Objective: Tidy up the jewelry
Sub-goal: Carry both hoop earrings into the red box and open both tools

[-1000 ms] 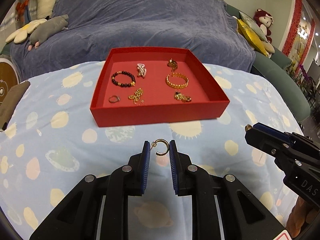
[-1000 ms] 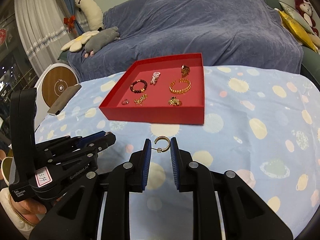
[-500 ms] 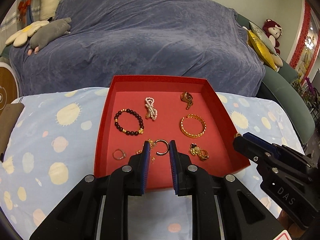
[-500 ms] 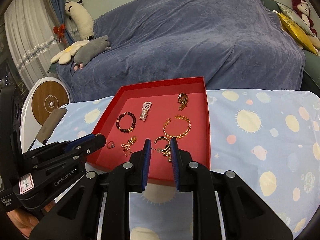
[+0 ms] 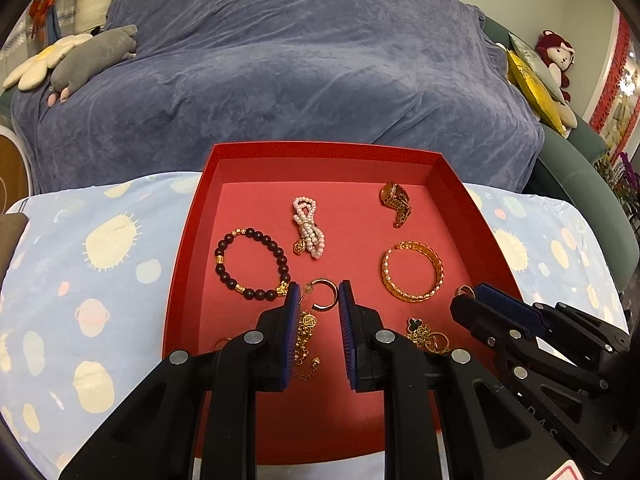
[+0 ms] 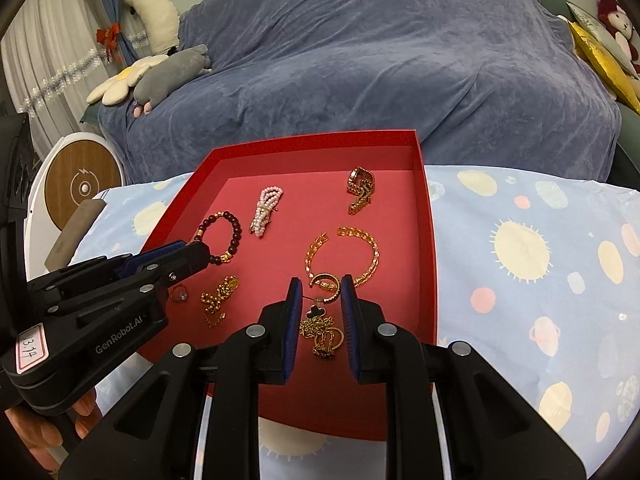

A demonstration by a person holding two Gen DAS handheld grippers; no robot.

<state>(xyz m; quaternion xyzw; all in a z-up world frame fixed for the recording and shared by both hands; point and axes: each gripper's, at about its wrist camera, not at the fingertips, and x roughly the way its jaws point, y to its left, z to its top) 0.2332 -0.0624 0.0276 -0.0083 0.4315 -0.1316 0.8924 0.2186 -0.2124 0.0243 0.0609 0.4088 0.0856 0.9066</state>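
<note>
At the far edge of the counter [image 5: 100, 280], under its pale blue cloth of suns and planets, sits one red tray [image 5: 185, 260], and both pairs of tongs are out over its near half. I count seven pieces lying inside. There is a dark beaded bracelet [image 5: 221, 246] with gold spacers towards the left wall, a looped pearl strand [image 5: 308, 226] behind it, and a gold linked piece [image 5: 396, 200] near the far right corner. A broad open gold bangle [image 5: 437, 268] lies on the right, with a gold chain with a coin charm [image 5: 306, 324], a tangle of chain with a black clover [image 5: 416, 326] and a small ring [image 6: 179, 293] nearer me.

Then two gold hoop earrings, one to each hand. The left tongs [image 5: 319, 286] are pinching one hoop earring [image 5: 335, 292] by its post and curve. The right tongs [image 6: 321, 280] are pinching the other hoop [image 6: 338, 290] just in front of the bangle.

From the left camera the small ring is nearly hidden behind the tongs, and the tray's near wall is cut off by both. How high the hoops hang above the tray floor I cannot tell
</note>
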